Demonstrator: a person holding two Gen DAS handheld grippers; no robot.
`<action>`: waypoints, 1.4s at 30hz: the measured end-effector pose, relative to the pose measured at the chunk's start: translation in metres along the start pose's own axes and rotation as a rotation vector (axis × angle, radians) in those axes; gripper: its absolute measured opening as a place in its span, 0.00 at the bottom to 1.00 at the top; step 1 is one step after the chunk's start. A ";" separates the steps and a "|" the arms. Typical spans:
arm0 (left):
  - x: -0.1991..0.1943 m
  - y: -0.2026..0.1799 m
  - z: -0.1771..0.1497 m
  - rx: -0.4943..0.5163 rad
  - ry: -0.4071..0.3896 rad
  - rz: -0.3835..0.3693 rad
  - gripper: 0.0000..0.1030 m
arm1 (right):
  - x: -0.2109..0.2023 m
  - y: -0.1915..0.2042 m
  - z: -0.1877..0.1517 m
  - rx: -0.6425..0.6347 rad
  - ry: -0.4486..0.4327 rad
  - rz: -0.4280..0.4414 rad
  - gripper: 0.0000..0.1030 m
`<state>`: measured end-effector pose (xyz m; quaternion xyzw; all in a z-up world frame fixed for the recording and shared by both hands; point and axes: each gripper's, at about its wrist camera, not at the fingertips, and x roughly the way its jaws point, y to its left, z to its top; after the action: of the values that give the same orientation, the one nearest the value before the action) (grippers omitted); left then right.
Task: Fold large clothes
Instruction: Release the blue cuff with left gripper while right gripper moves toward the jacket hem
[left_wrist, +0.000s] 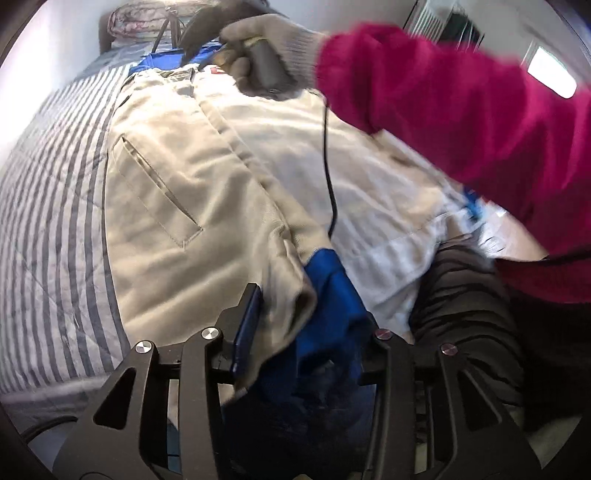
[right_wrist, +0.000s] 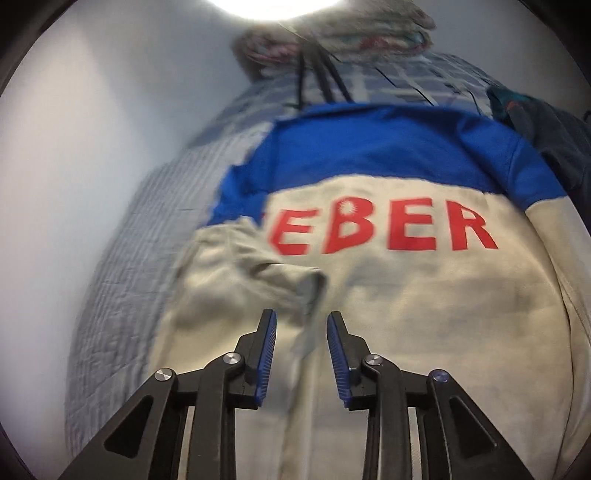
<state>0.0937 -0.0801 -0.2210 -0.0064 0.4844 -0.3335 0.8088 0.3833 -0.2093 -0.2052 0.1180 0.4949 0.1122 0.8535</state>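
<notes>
A large beige jacket (left_wrist: 192, 177) with a blue yoke and blue lining lies spread on the bed. In the right wrist view the jacket (right_wrist: 424, 295) shows red letters across it. My left gripper (left_wrist: 310, 328) is at its near hem. The beige hem corner and the blue lining (left_wrist: 332, 295) are bunched between the jaws, which stand apart. Blue cloth hides the right fingertip. My right gripper (right_wrist: 301, 347) hovers open over the beige cloth with nothing between its pads. A folded-in sleeve cuff (right_wrist: 295, 284) lies just ahead of it. A gloved hand (left_wrist: 266, 44) holds that gripper at the jacket's far end.
A grey striped bed cover (left_wrist: 48, 184) lies under the jacket, with a wall along its left side. Folded bedding (right_wrist: 332, 37) and tripod legs (right_wrist: 325, 81) are at the bed's head. A pink sleeve (left_wrist: 443, 110) crosses above the jacket, and a black cable (left_wrist: 328, 166) hangs from the hand. Dark clothes (right_wrist: 554, 125) lie at the right.
</notes>
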 end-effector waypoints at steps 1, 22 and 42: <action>-0.006 0.003 -0.002 -0.014 -0.008 -0.023 0.39 | -0.014 0.008 -0.007 -0.027 -0.005 0.064 0.25; -0.071 0.065 -0.021 -0.220 -0.147 0.027 0.39 | -0.008 0.104 -0.167 -0.305 0.192 0.157 0.14; -0.070 0.089 -0.016 -0.297 -0.179 0.002 0.39 | -0.172 0.071 -0.295 -0.243 0.175 0.240 0.23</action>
<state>0.1068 0.0319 -0.2050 -0.1548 0.4543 -0.2554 0.8393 0.0372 -0.1687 -0.1850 0.0623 0.5326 0.2820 0.7956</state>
